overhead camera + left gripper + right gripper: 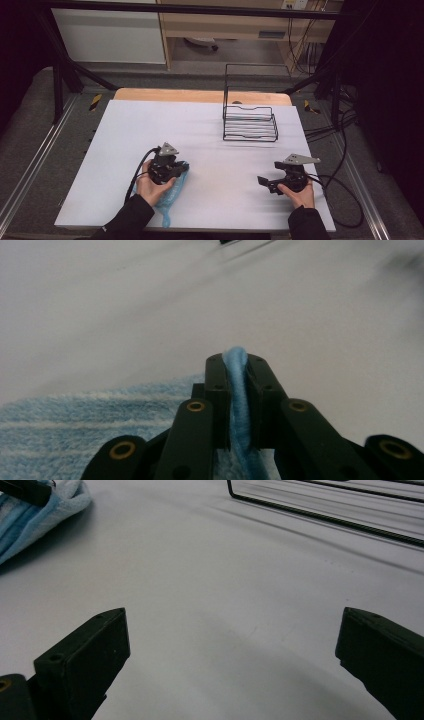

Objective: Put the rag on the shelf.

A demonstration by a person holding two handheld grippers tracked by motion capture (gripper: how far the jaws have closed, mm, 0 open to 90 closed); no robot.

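A light blue striped towel (173,192) lies on the white table (210,145) near the front left. My left gripper (176,171) is shut on a raised fold of it; in the left gripper view the blue towel (75,415) edge is pinched between the two black jaws of that gripper (235,362). At the front right, a hand holds my right gripper (264,182) low over the table, pointing left. Its jaws (235,630) stand wide apart over bare table with nothing between them. The towel (35,522) appears at the top left of the right gripper view.
A black wire rack (250,122) stands at the back right of the table, and its bottom rods (325,517) cross the top of the right gripper view. Cables (345,200) trail off the right edge. A wooden board (200,95) borders the far edge.
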